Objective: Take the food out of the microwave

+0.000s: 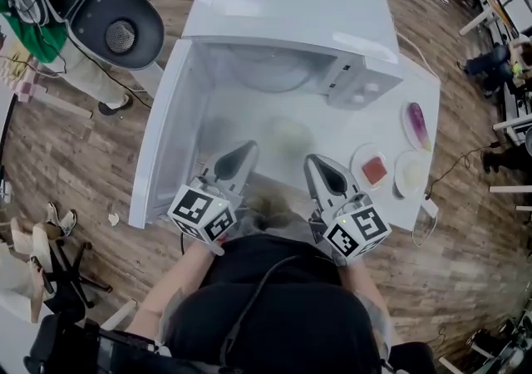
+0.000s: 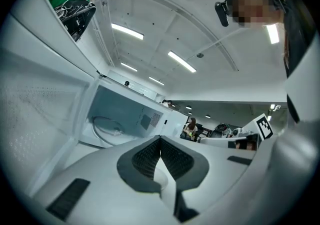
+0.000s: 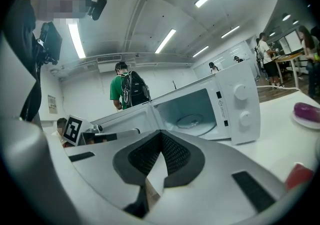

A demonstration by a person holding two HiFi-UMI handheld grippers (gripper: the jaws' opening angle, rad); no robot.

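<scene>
The white flat table holds a big white microwave oven, its door open. On the right lie a plate with something purple, a plate with something red and a plain white dish.

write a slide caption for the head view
Open microwave on a table, with left gripper and right gripper both shut before it

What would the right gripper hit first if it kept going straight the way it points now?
Probably the microwave: the shut right gripper aims at its open mouth, near the hinge side of the open door. Nothing shows in between, though the gripper's own body hides the nearest table.
</scene>
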